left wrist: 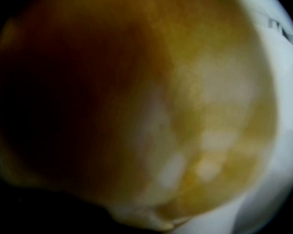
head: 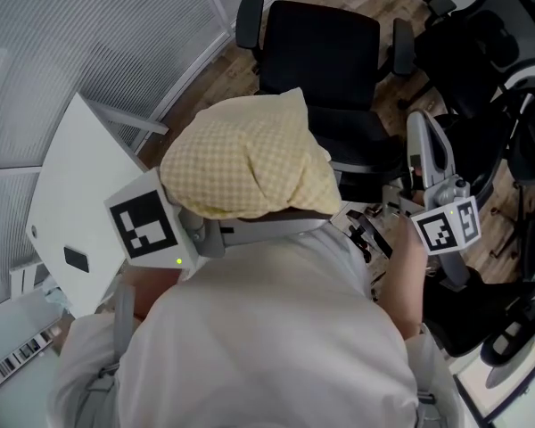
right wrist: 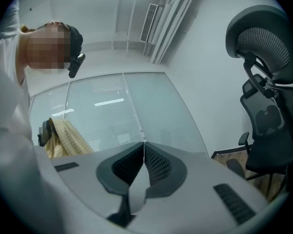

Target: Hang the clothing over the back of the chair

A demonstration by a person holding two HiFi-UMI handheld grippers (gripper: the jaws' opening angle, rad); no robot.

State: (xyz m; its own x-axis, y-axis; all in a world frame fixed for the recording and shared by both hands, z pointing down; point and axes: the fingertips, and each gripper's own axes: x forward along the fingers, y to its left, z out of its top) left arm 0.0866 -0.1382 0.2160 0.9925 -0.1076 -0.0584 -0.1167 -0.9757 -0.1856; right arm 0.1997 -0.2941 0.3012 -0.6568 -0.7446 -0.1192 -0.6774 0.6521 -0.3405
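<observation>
The left gripper [head: 160,230] was clamped on the bunched yellow checked clothing [head: 250,154], held near the black chair [head: 321,52]. The right gripper [right wrist: 142,155], beside that chair, was closed and empty.

Straight ahead: black chair [head: 321,43]. Open wood floor [head: 225,71] to its left. Hemmed left by white surface [head: 71,185], right by clustered dark chairs [head: 481,43].
</observation>
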